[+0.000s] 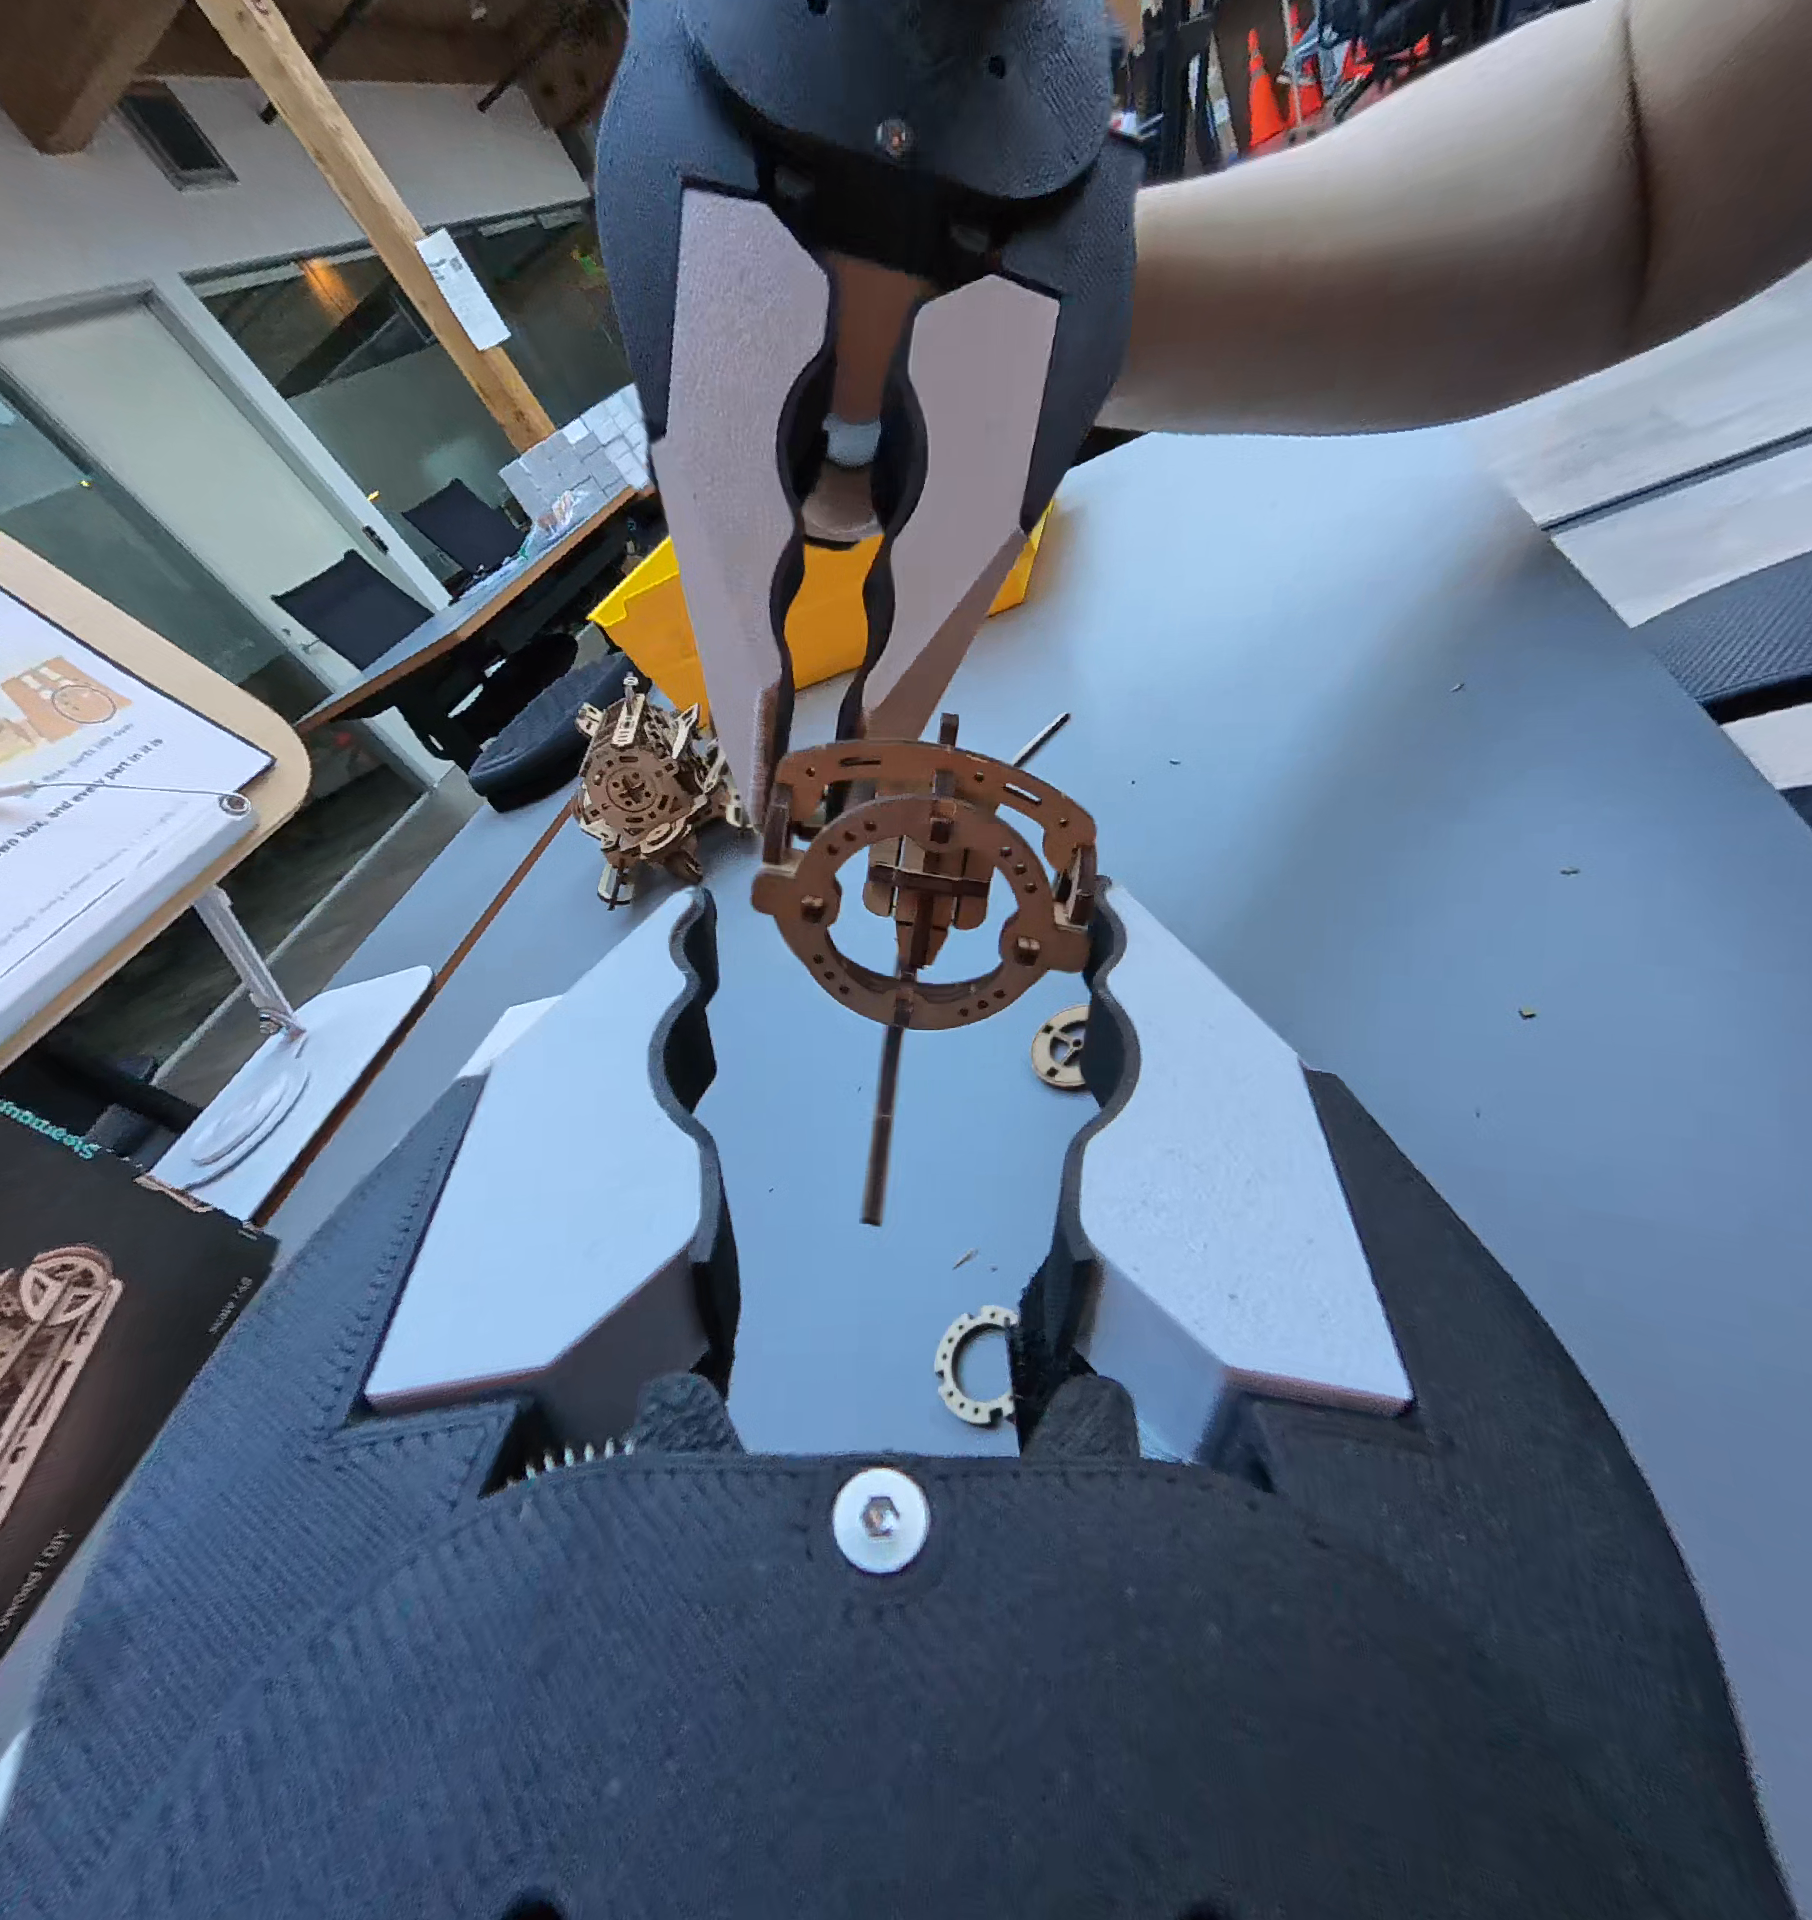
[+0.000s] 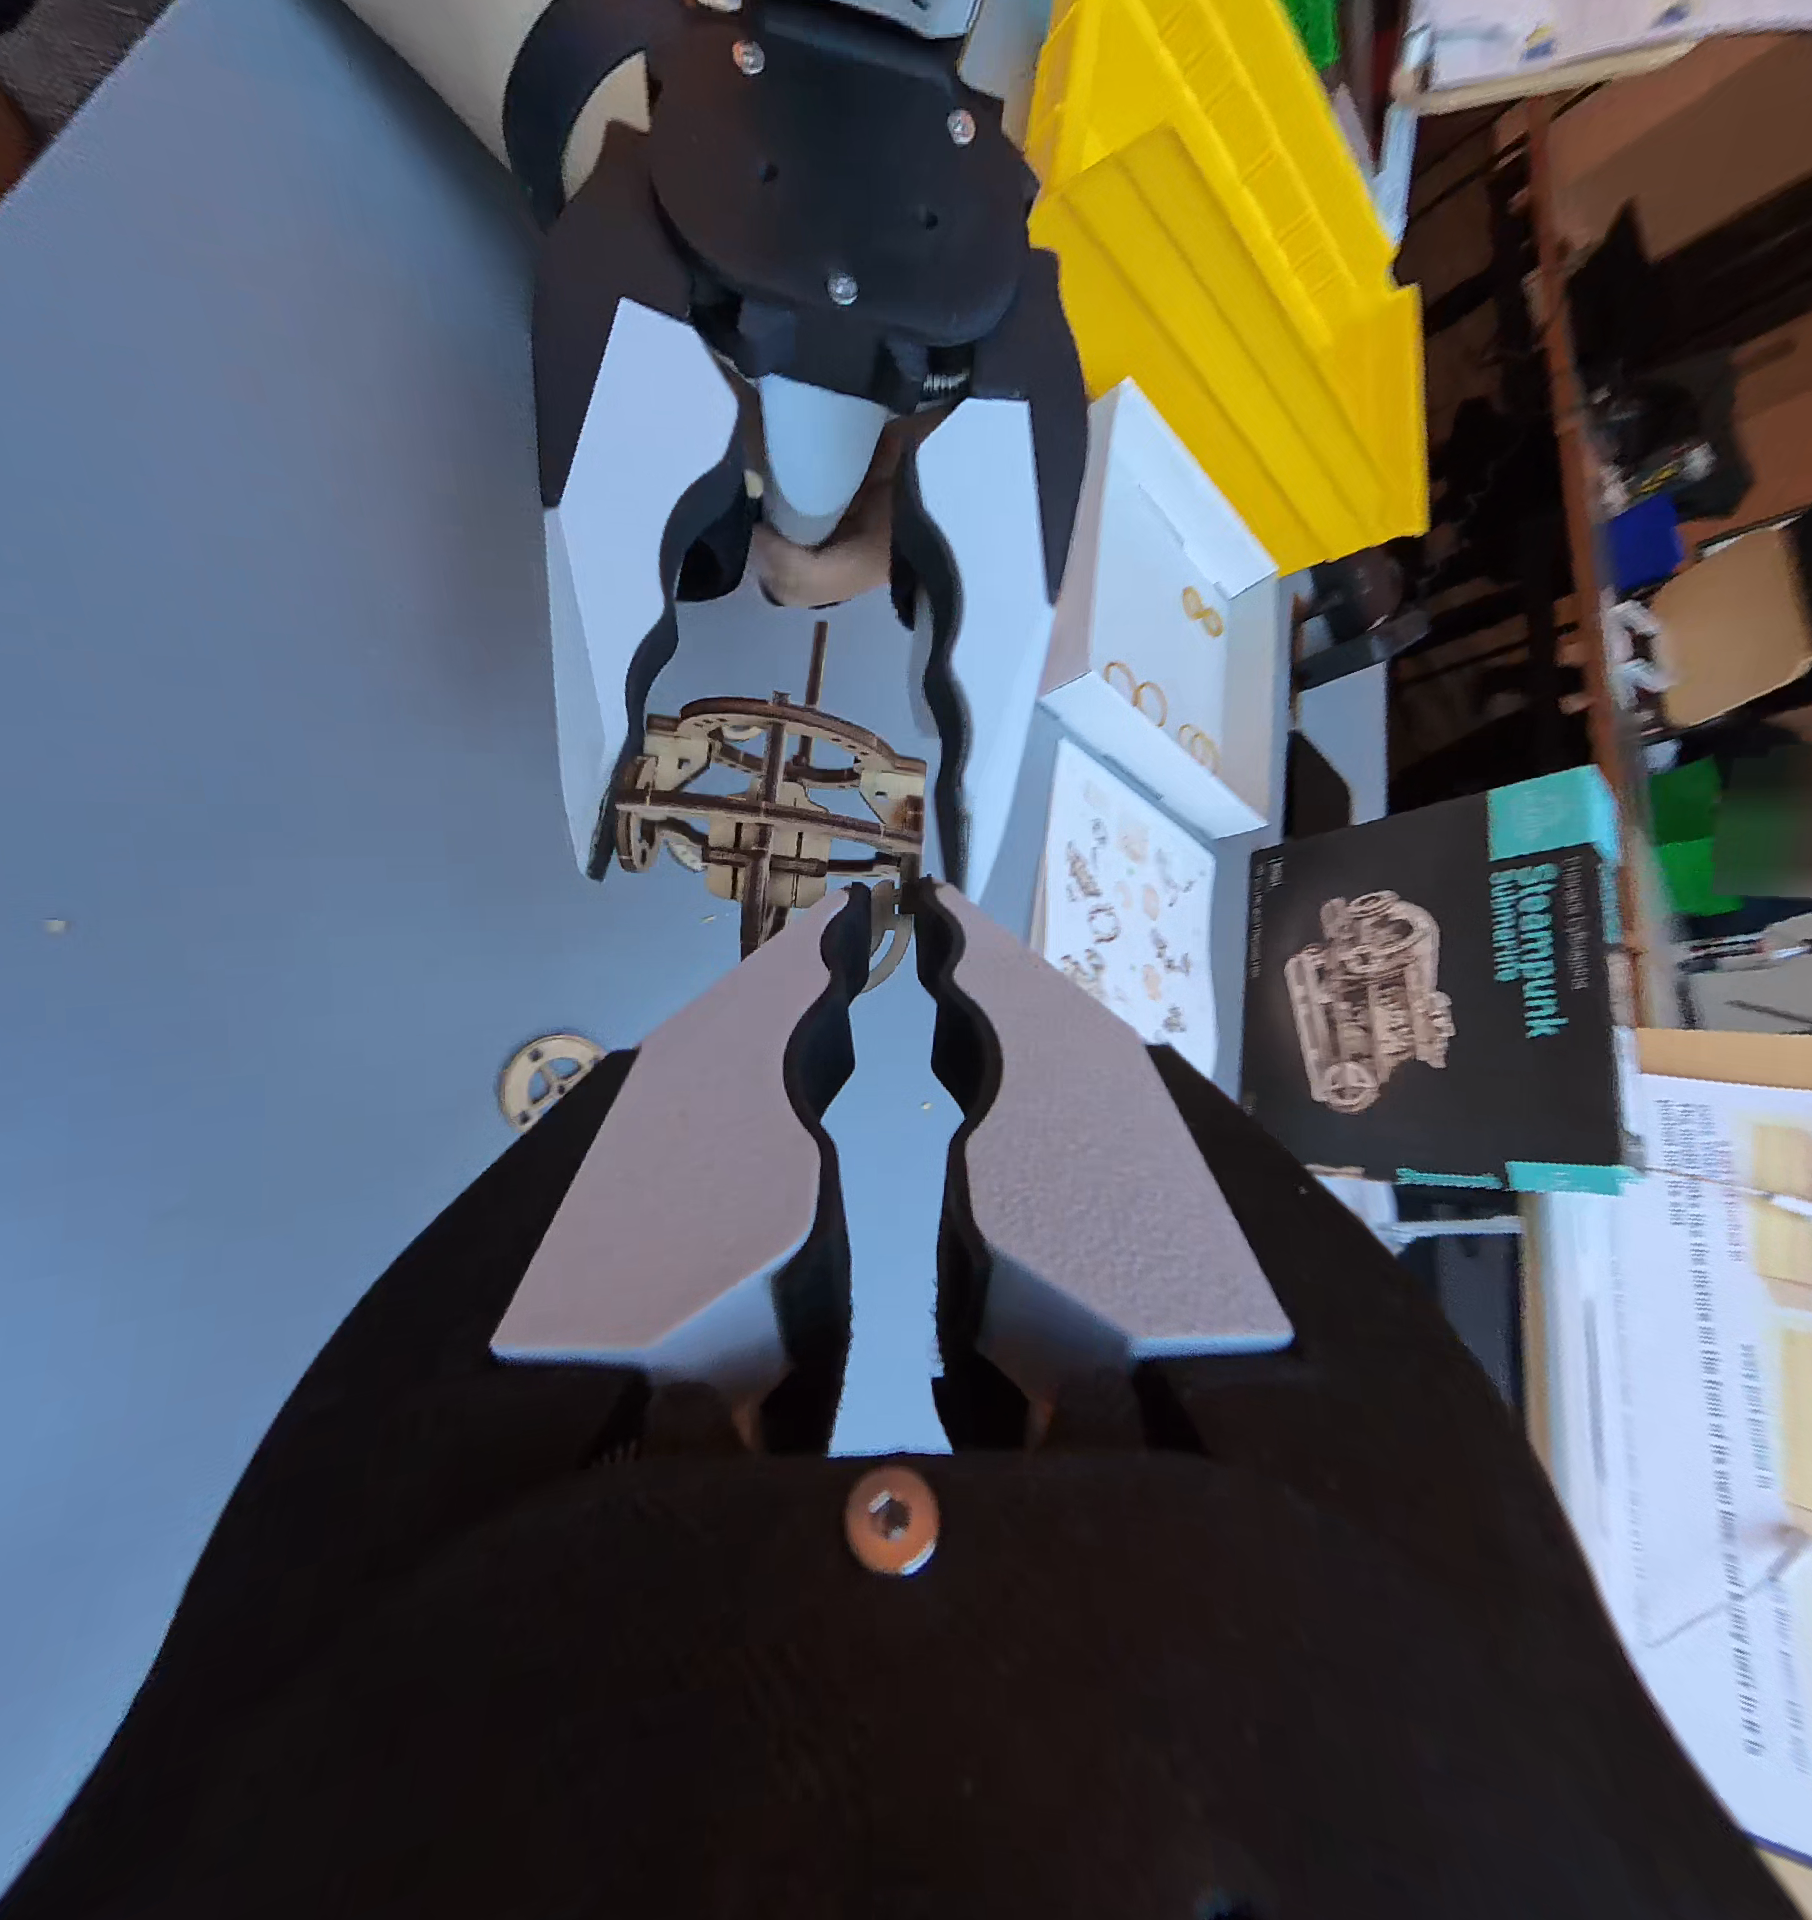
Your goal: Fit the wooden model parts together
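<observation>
Laser-cut brown plywood, slotted into a ring-shaped wooden cage assembly [image 1: 923, 894] with a thin dark rod through its middle, hangs above the grey table [image 1: 1401, 831] between two hand-held claws. The left gripper [image 1: 907, 914] stands wide open, its white fingers [image 1: 1193, 1143] flanking the cage; one tip looks to touch the ring's side, though a real grip cannot be told. The right gripper [image 2: 886, 899], opposite, is nearly closed, its tips pinching a small curved wooden piece [image 2: 886, 940] at the cage's rim. Judging by this, the cage depends mostly on that one narrow pinch, so a twist or a hard push could snap a thin tab, slide the rod out, or drop the whole cage onto the table. Directly beneath the cage lie a small spoked wooden wheel [image 1: 1060, 1047] and a notched wooden ring [image 1: 975, 1363], both easy to knock away. Beyond the cage sits a finished wooden gear model [image 1: 647, 795], with a yellow plastic bin [image 2: 1234, 270] farther off. Beside the cage on the table edge are a black product box [image 2: 1432, 997], white parts sheets [image 2: 1130, 914] and a printed instruction page [image 1: 60, 748], none blocking the claws.
</observation>
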`<state>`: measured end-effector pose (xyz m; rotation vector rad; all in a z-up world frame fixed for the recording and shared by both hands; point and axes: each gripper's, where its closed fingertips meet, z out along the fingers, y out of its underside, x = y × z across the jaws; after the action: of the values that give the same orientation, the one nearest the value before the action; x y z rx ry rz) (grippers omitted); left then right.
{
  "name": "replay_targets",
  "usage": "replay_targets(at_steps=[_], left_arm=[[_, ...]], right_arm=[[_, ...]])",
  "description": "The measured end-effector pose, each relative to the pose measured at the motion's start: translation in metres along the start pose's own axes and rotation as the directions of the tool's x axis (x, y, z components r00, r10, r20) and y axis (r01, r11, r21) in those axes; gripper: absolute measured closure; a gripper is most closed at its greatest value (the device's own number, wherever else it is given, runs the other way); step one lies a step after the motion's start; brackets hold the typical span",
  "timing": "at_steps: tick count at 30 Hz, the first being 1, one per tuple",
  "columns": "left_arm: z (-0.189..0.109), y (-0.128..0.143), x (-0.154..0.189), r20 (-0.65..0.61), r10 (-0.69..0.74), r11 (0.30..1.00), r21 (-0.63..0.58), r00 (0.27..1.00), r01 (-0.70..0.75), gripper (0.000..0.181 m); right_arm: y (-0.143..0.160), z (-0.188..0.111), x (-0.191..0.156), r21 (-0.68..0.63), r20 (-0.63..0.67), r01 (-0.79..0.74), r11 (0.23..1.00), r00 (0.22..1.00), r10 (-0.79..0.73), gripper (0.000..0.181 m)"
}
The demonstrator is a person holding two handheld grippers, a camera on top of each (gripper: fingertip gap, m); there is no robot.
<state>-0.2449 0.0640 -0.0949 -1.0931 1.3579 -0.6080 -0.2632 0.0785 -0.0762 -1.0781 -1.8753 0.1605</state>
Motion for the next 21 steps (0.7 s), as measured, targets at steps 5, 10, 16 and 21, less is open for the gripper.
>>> replay_targets(at_steps=[5,10,16,21], left_arm=[[0.000,-0.004,0.004,0.009,0.075,0.997,0.001,0.997,-0.075,0.120],[-0.001,-0.003,0.001,0.071,0.273,0.960,-0.079,0.959,-0.268,0.121],[0.000,-0.008,0.002,0.094,0.334,0.940,-0.104,0.938,-0.325,0.121],[-0.002,-0.013,-0.001,0.111,0.320,0.946,-0.087,0.941,-0.311,0.122]], right_arm=[[-0.004,-0.002,0.000,0.048,-0.080,0.063,0.997,0.995,-0.059,0.175],[-0.008,-0.004,0.006,0.064,-0.202,0.175,0.982,0.966,-0.160,0.164],[-0.009,-0.007,0.006,0.045,-0.230,0.228,0.973,0.950,-0.213,0.163],[-0.011,-0.004,0.005,0.026,-0.214,0.250,0.968,0.947,-0.239,0.174]])
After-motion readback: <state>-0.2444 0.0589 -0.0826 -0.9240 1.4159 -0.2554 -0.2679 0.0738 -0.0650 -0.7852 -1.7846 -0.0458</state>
